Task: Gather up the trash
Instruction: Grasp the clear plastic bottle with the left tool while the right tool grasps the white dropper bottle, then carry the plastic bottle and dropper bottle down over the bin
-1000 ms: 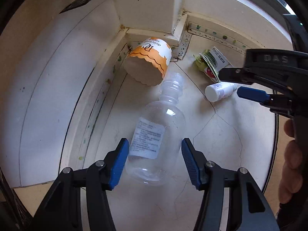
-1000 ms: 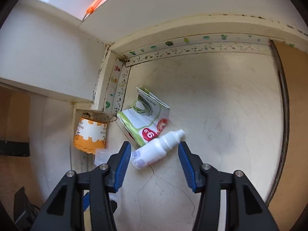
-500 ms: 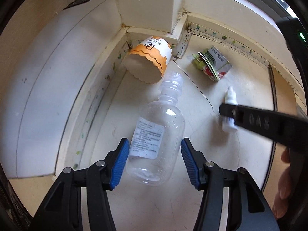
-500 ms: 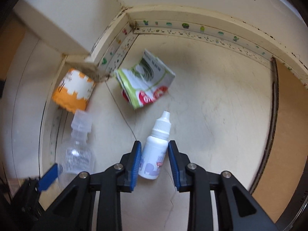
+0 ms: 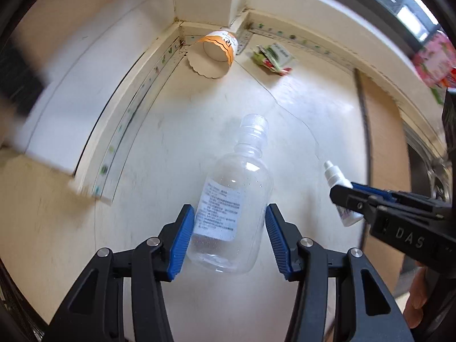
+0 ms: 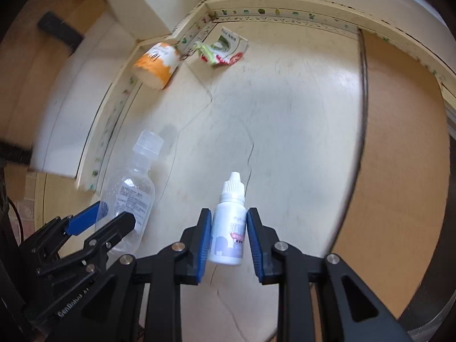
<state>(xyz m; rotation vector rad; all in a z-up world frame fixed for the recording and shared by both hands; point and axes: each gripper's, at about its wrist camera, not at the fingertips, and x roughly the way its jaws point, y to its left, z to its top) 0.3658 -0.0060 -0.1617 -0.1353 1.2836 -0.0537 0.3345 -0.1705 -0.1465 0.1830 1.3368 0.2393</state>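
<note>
A clear plastic bottle [image 5: 232, 208] with a white label sits between the blue pads of the left gripper [image 5: 230, 236]. Its base is toward the camera and its capped neck points away. The jaws have just been closing on it, and both pads now press its sides, so the bottle is pinched. Its shadow falls on the floor beyond the cap.

A small white dropper bottle [image 6: 229, 222] stands between the blue pads of the right gripper [image 6: 229, 235], nozzle pointing away from the camera. Those jaws were closing too, and are now clamped on its sides. From the left wrist view the same dropper bottle [image 5: 339, 188] shows to the right of the clear bottle, its tip sticking out past the black jaw.

From the right wrist view the clear bottle [image 6: 129, 188] lies to the left of the dropper bottle, apart from it.

Farther off, an orange and white paper cup [image 5: 213, 54] lies on its side in the corner of the pale floor [image 6: 285, 114], open mouth facing the camera. Just right of it lies a crumpled green and red wrapper [image 5: 273, 58]. A cream baseboard [image 5: 134, 91] with small coloured stickers runs along the wall. A fingertip [image 5: 417, 296] shows at the lower right.
</note>
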